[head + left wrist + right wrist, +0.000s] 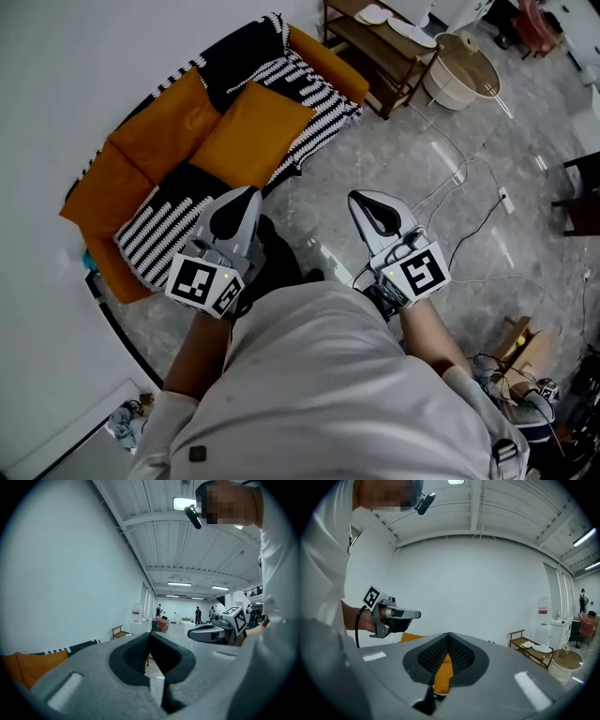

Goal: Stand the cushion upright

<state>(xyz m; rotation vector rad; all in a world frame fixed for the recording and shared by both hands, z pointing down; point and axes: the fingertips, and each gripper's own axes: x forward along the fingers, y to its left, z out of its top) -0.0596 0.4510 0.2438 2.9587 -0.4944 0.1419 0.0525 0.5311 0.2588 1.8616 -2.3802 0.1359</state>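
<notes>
A low sofa [309, 58] with a black-and-white striped cover holds two orange cushions. The nearer cushion [251, 131] lies tilted across the seat, and the other cushion [161, 127] rests to its left by the wall. My left gripper [246, 195] is shut and empty, short of the sofa's front edge. My right gripper [361, 199] is shut and empty too, over the floor to the right. In the left gripper view an orange cushion [33, 666] shows at the lower left and the right gripper [192, 633] at mid right. The right gripper view has orange fabric [443, 670] beyond its jaws.
A wooden bench [375, 42] with white plates stands right of the sofa, and a round tub [464, 70] sits beside it. Cables [469, 220] trail over the grey floor at the right. A cardboard box [523, 349] lies at the lower right. A white wall [56, 84] borders the sofa.
</notes>
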